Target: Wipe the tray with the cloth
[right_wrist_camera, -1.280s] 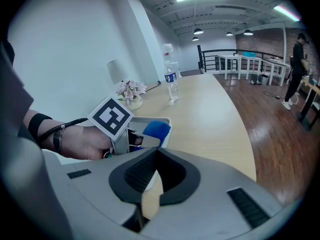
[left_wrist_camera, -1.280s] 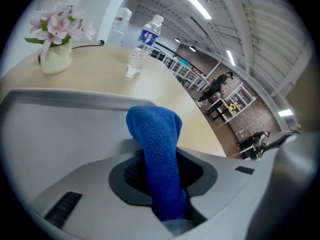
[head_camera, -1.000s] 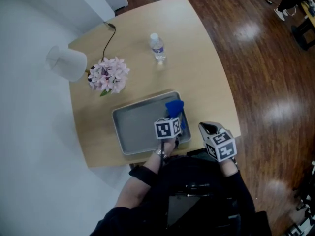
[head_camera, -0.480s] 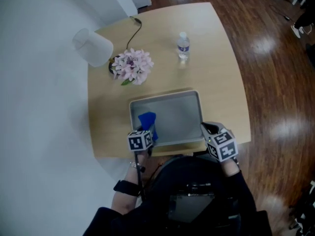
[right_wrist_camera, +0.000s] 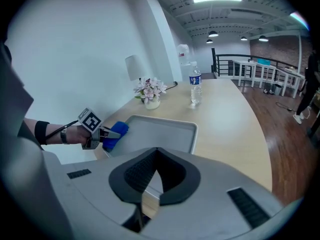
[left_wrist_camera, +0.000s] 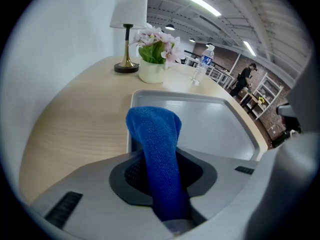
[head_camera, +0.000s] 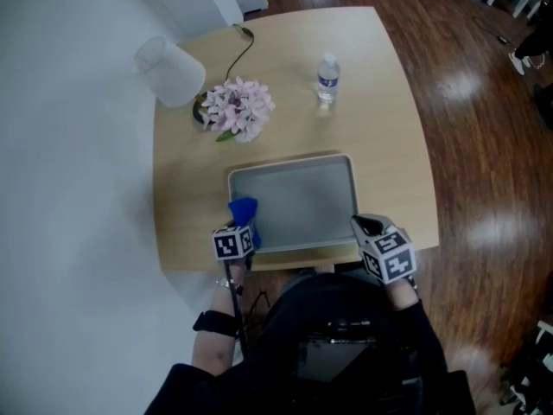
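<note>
The left gripper (head_camera: 241, 225) pinches the blue cloth (head_camera: 244, 207), whose free end sits at the near left corner of the tray (head_camera: 302, 199), over its left rim. The right gripper (head_camera: 362, 226) has its jaws pressed together on nothing, just at the tray's near right corner. This looks like the end of a wiping stroke; the next pass calls for dragging the cloth back across the bare tray floor. The left forearm reaches in from the left, its gripper tilted steeply down.
</note>
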The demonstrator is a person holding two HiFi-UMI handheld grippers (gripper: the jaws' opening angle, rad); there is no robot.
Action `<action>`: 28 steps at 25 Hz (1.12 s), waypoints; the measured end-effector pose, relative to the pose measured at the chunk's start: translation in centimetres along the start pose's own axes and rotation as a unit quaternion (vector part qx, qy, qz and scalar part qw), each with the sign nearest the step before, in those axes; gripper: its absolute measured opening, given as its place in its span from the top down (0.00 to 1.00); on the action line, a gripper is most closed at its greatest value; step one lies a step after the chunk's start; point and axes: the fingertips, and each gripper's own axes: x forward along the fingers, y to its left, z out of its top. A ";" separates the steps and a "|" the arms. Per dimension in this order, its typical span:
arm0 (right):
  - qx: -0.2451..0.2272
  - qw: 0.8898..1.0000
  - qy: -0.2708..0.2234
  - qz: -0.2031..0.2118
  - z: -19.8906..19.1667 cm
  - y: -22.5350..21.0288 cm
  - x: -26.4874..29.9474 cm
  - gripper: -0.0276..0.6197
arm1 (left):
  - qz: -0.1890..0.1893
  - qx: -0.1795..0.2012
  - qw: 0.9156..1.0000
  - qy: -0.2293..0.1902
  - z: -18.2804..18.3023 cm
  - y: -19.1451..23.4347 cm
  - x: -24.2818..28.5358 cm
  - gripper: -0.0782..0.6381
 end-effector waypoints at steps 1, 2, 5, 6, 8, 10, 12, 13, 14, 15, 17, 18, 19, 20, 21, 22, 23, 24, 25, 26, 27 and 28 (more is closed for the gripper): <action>-0.001 1.000 0.000 -0.001 -0.1 0.0 0.0 0.95 | 0.002 -0.002 1.000 -0.002 0.0 -0.1 0.1 0.72; -0.001 1.000 0.000 -0.002 -0.1 -0.1 -0.1 0.95 | 0.004 -0.004 1.000 -0.005 0.0 0.0 0.1 0.72; 0.003 1.000 -0.002 -0.003 -0.2 -0.2 -0.3 0.95 | 0.008 -0.010 1.000 -0.010 -0.1 0.1 0.0 0.72; 0.003 1.000 -0.003 -0.004 -0.2 -0.3 -0.4 0.95 | 0.009 -0.012 1.000 -0.011 -0.1 0.1 0.1 0.72; 0.004 1.000 -0.004 -0.005 -0.3 -0.4 -0.6 0.95 | 0.013 -0.025 1.000 -0.013 -0.1 0.1 0.1 0.72; 0.006 1.000 -0.006 -0.004 -0.4 -0.6 -0.9 0.95 | 0.020 -0.042 0.999 -0.014 -0.1 0.0 0.0 0.72; 0.008 1.000 -0.007 -0.005 -0.5 -0.9 -1.1 0.95 | 0.021 -0.057 0.998 -0.017 -0.1 -0.7 0.0 0.72; 0.010 1.000 -0.008 -0.005 -0.7 -1.2 -1.2 0.95 | 0.018 -0.063 0.998 -0.018 -0.1 -1.4 0.1 0.72; 0.012 1.000 -0.008 -0.007 -0.9 -1.4 -1.3 0.95 | 0.011 -0.069 0.997 -0.020 0.0 -2.3 0.3 0.72; 0.015 1.000 -0.008 -0.008 -1.1 -1.6 -1.5 0.95 | 0.001 -0.074 0.997 -0.020 0.0 -3.5 0.6 0.72; 0.021 1.000 -0.009 -0.010 -1.5 -2.2 -1.8 0.95 | -0.021 -0.077 0.997 -0.021 0.4 -6.5 1.2 0.72; 0.024 1.000 -0.009 -0.012 -1.6 -2.5 -2.0 0.95 | -0.033 -0.073 0.997 -0.020 0.5 -8.3 1.5 0.72; 0.027 0.999 -0.009 -0.014 -1.8 -2.9 -2.2 0.95 | -0.047 -0.068 0.996 -0.017 0.7 -10.2 1.9 0.72; 0.030 0.999 -0.009 -0.015 -2.0 -3.1 -2.4 0.95 | -0.061 -0.060 0.996 -0.014 0.7 -12.2 2.3 0.72; 0.032 0.999 -0.008 -0.017 -2.2 -3.4 -2.6 0.95 | -0.074 -0.050 0.996 -0.009 0.8 -14.2 2.8 0.72; 0.034 0.999 -0.007 -0.019 -2.4 -3.6 -2.7 0.95 | -0.083 -0.040 0.996 -0.006 0.8 -16.0 3.2 0.72; 0.036 0.999 -0.006 -0.020 -2.6 -3.9 -2.9 0.95 | -0.090 -0.030 0.996 -0.003 0.9 -17.6 3.6 0.72; 0.038 0.999 -0.005 -0.022 -2.9 -4.2 -3.1 0.95 | -0.098 -0.022 0.995 0.000 1.0 -19.2 3.9 0.72; 0.041 0.999 -0.004 -0.025 -3.3 -4.5 -3.4 0.95 | -0.112 -0.018 0.994 0.003 1.1 -20.7 4.3 0.72; 0.044 0.999 -0.002 -0.028 -3.6 -4.8 -3.6 0.95 | -0.125 -0.014 0.992 0.007 1.1 -22.3 4.5 0.72; 0.047 0.998 -0.001 -0.031 -4.0 -5.2 -3.8 0.95 | -0.134 -0.007 0.991 0.009 1.2 -23.7 4.8 0.72; 0.050 0.998 0.000 -0.034 -4.3 -5.5 -4.0 0.95 | -0.140 0.004 0.990 0.010 1.2 -25.1 5.0 0.72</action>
